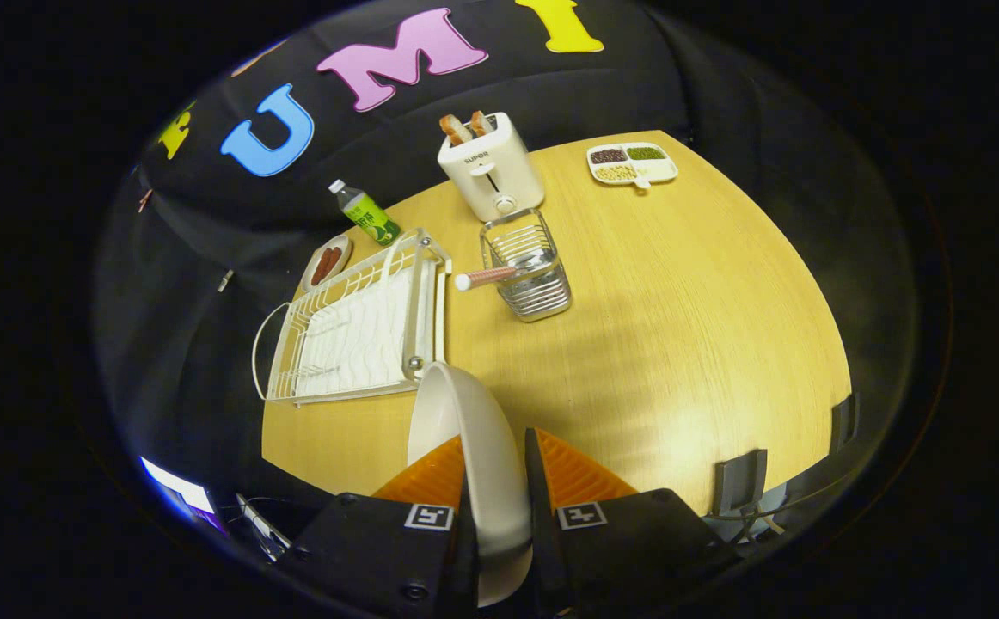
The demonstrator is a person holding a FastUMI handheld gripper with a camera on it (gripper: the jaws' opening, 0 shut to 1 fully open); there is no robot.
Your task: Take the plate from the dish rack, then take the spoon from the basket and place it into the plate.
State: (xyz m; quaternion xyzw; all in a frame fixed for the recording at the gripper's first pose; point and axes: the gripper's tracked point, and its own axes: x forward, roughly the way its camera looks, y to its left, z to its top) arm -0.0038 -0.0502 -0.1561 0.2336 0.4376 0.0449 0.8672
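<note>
Gripper (495,464) at the bottom centre of the frame, pinching the plate (474,447) edge-on: one finger (431,473) pressed to its left face, the other pressed to its right. Plate pale, held upright on its rim, curving up from between the fingers toward the middle of the frame, its top edge close to the near right corner of the dish rack (358,331). Whether it touches that corner, cannot tell.

Dish rack white wire, lying flat at left centre on the wooden worktop (680,327), with a loop handle on its left side.

Wire basket (527,271) standing upright at centre, just right of the rack's far corner and well beyond the fingers. Spoon (487,277) resting in the basket, its pinkish handle with a pale rounded tip poking out to the left over the rim; bowl end hidden among the wires.

White toaster (491,168) right behind the basket in the upper centre, two slices of toast (465,127) sticking up from its slots. Green-labelled bottle (364,212) lying tilted to the toaster's left, near the worktop's far edge. Small oval dish (327,262) with reddish pieces below the bottle, beside the rack's far left corner. Divided tray (633,163) of dark, green and pale grains in the upper right, well apart from everything else.
</note>
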